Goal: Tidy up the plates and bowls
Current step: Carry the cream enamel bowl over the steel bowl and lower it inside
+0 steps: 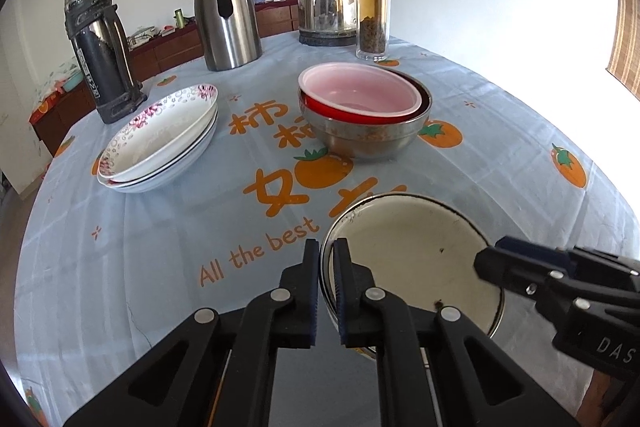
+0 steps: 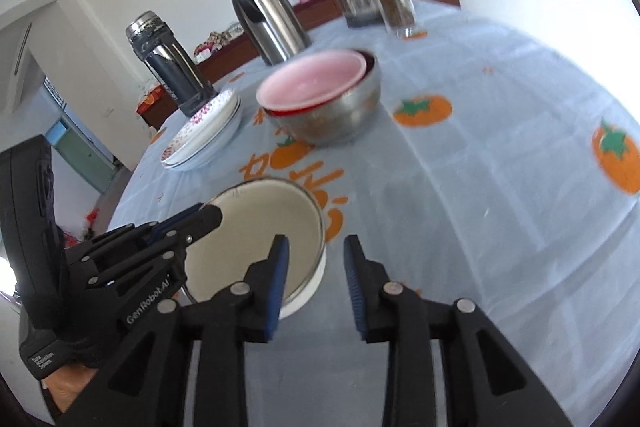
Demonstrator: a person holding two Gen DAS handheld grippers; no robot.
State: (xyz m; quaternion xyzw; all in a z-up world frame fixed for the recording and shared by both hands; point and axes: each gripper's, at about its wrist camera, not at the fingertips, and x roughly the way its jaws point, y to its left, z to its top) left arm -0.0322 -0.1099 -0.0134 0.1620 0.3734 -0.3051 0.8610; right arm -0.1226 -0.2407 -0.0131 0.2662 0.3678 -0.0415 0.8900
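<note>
Claws: your left claw (image 1: pixel 326 269) pinches the round white enamel bowl's (image 1: pixel 416 259) rim; your right claw (image 2: pixel 316 267) is spread beside it.

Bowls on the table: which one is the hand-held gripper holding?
The cream enamel bowl nearest the camera. The left hand-held gripper pinches its rim, while the pink bowl sits nested in the steel bowl farther back.

The black two-finger left gripper (image 1: pixel 326 259), angled downward, has its blue-padded jaws pinched on the near-left rim of the cream enamel plate (image 1: pixel 416 259), while the black right gripper (image 2: pixel 316 259), also angled downward, stands parted at the plate's right rim without gripping.
</note>
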